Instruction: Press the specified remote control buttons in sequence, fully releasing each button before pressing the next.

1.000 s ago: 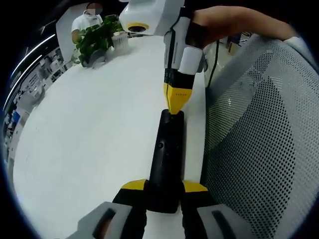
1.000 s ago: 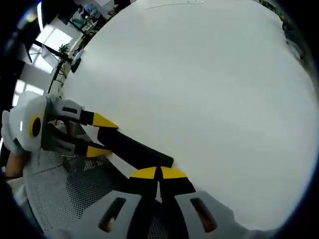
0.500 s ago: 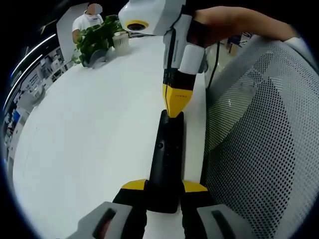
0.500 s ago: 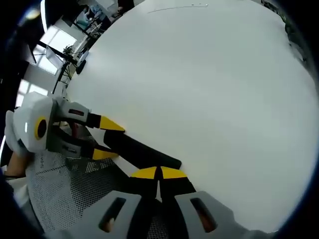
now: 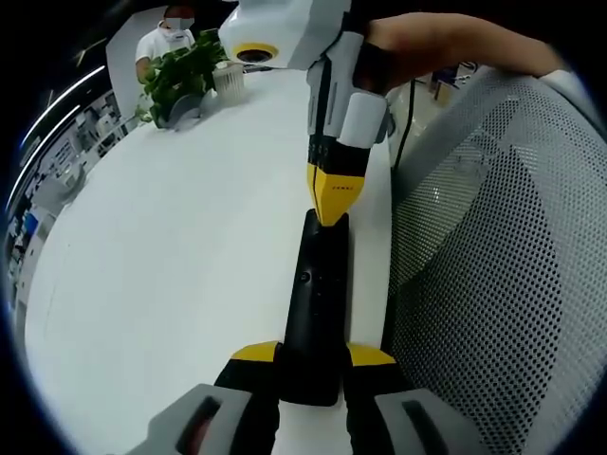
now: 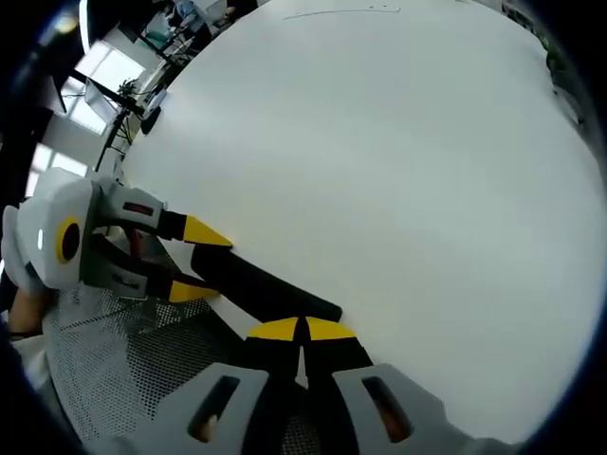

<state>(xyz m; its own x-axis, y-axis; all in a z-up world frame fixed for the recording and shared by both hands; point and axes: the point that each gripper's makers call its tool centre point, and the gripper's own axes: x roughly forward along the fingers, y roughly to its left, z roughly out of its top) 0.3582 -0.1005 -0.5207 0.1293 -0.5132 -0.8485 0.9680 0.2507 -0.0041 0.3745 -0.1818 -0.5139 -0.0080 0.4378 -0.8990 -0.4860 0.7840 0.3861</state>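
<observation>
Little is changed since the earlier frames: in the left gripper view the right gripper (image 5: 328, 210) is seen raised very slightly along the far end of the remote control (image 5: 316, 305), and in the right gripper view the whole picture is shifted a little by the camera.

The black remote control is laid lengthwise on the white table (image 5: 161, 256), close to the table's edge, beside a grey mesh chair back (image 5: 503, 275). Its near end is clamped between the yellow-tipped jaws of the left gripper (image 5: 313, 355), which are closed onto its two sides. The right gripper's yellow jaws are brought together into a narrow point, and that point is set against the remote's far end; whether a button is being pressed cannot be told. A hand (image 5: 436, 43) is seen on the right gripper's body.

In the right gripper view the right gripper (image 6: 302, 329) is shown with its jaws closed tip to tip over the end of the remote control (image 6: 270, 292), while the left gripper (image 6: 190, 261) is seen at the remote's other end with one jaw on each side.

A potted plant (image 5: 185, 76) is placed at the table's far side, and a person in white (image 5: 166, 38) is seen behind it.
</observation>
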